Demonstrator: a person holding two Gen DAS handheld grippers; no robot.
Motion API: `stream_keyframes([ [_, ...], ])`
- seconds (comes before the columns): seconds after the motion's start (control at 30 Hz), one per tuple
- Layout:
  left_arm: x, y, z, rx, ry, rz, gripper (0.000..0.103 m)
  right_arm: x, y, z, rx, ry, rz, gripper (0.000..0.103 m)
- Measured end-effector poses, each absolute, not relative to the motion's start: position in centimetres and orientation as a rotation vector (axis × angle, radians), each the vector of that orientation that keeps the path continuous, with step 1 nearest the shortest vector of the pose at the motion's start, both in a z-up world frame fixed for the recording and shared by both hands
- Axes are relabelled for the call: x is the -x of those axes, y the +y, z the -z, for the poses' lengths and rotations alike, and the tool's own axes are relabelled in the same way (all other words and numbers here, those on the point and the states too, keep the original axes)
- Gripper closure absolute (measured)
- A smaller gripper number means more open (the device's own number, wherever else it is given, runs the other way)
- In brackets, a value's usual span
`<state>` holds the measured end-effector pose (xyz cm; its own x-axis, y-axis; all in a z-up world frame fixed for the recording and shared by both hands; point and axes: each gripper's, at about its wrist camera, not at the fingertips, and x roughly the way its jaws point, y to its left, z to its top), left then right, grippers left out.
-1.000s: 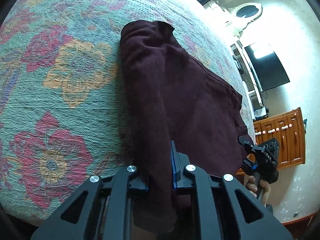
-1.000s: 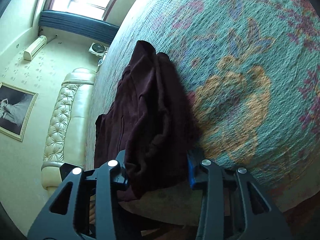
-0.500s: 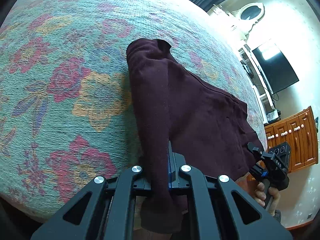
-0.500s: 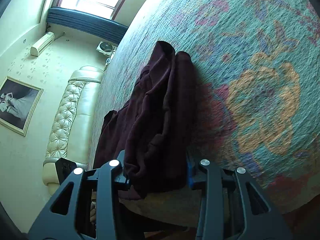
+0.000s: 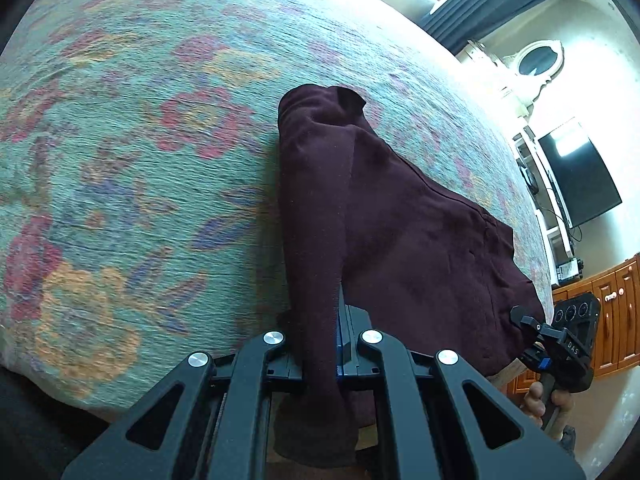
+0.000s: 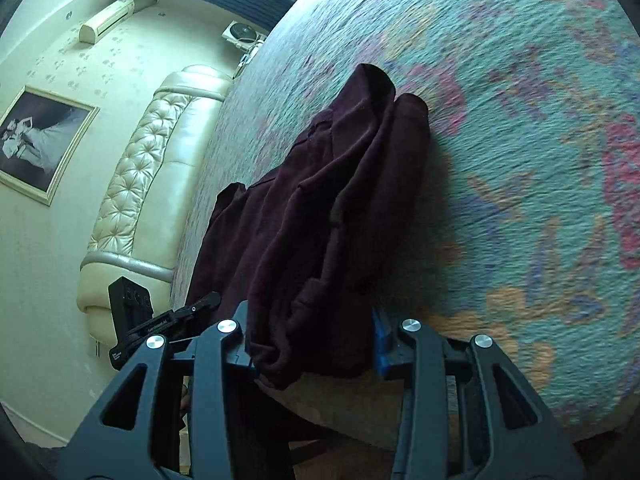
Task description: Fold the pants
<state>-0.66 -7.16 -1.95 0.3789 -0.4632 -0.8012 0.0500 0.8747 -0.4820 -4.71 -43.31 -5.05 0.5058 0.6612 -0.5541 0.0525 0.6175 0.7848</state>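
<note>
Left hand-held gripper (image 5: pixel 320 344) clamped tight on a narrow bunched fold of the dark maroon pants (image 5: pixel 400 216), a short tail of cloth hanging out below the jaws toward the camera. Right hand-held gripper (image 6: pixel 312 340) partly closed around a thicker wad of the same pants (image 6: pixel 320 208), blue pad visible on the right finger (image 6: pixel 380 340), cloth filling the gap between both fingers. From the left wrist view: pants stretched away from the jaws up across the bed (image 5: pixel 140 160), one long fold running along the left side of the garment to a rounded end near the middle of the bedspread, the rest spread out to the right and draped toward the bed's near edge. Right hand-held gripper (image 5: pixel 532 332) also seen there at the lower right, at the far corner of the garment, with a hand (image 5: pixel 540 400) below it on the handle. From the right wrist view: pants lying in loose ridges, reaching two rounded ends side by side farther up the bed (image 6: pixel 520 120); left hand-held gripper (image 6: pixel 208 304) showing at the lower left beside the garment's edge. Bedspread teal with red, orange and blue flowers, somewhat blurred. Beyond the bed: a cream tufted headboard (image 6: pixel 140 184), a framed picture (image 6: pixel 40 144) on the wall, a dark television (image 5: pixel 580 176) and wooden cabinets (image 5: pixel 612 312).
</note>
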Motion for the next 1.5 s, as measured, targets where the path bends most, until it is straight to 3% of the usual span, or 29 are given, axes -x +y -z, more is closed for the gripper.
stream_keyframes([
  [0.63,0.5,-4.9,3.6,0.476,1.147,0.363,0.091,4.7,-44.3,6.9,-0.883,1.027,-0.451,0.061],
  [0.77,1.3,-3.8,3.4,0.462,1.108,0.404,0.071,5.0,-45.0,6.9,-0.887,1.027,-0.458,0.055],
  [0.83,2.0,-3.3,2.9,0.453,1.083,0.435,0.05,5.3,-45.7,6.8,-0.89,1.035,-0.466,0.053],
  [0.87,2.3,-3.1,2.6,0.444,1.073,0.437,0.032,5.4,-46.1,6.7,-0.887,1.037,-0.468,0.051],
  [0.9,2.6,-2.6,2.1,0.437,1.05,0.436,0.026,5.6,-46.6,6.5,-0.884,1.038,-0.468,0.051],
  [1.03,2.2,-1.1,1.1,0.372,1.018,0.417,0.024,6.1,-49.0,5.4,-0.85,1.009,-0.429,0.041],
  [1.3,-3.2,1.6,3.3,0.473,1.047,0.411,0.023,1.5,-51.6,3.4,-0.886,0.963,-0.399,0.035],
  [1.5,-7.9,1.7,4.3,0.559,1.064,0.474,0.019,-4.0,-49.3,5.1,-0.845,1.041,-0.354,0.034],
])
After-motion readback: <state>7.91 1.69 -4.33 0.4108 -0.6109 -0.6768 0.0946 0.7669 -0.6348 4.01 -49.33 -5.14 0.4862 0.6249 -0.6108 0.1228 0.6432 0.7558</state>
